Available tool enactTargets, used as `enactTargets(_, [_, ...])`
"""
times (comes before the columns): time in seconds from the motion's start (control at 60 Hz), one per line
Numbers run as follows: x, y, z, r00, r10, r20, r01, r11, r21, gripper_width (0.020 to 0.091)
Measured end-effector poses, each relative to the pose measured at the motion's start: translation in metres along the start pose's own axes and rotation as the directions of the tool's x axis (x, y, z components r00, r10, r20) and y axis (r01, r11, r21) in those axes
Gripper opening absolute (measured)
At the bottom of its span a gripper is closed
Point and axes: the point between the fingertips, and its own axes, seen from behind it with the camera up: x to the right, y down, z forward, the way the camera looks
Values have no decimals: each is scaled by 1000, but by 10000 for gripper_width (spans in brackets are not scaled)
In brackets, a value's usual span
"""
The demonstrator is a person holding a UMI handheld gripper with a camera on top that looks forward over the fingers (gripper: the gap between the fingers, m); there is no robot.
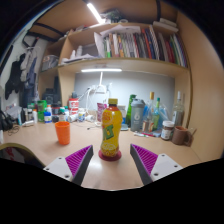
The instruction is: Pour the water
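Two purple-padded fingers of the gripper are spread open, nothing clamped. Clear plastic bottle of yellow drink with a green label and red cap stands upright on the pale wooden table, just ahead, centred between the fingertips, gaps either side. Orange plastic cup stands left of it, apart. Bookshelf behind.

Along the far edge of my desk stands a clutter of bottles and small jars. Above them a shelf carries a row of books, and a strip light glows overhead.
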Motion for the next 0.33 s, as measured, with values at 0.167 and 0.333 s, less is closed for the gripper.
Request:
enactTargets(0.167, [-18,-9,-84,1000,10,17,-11,998,65,841])
enactTargets(0.333, [-50,-2,-141,990,110,90,-116,991,69,841])
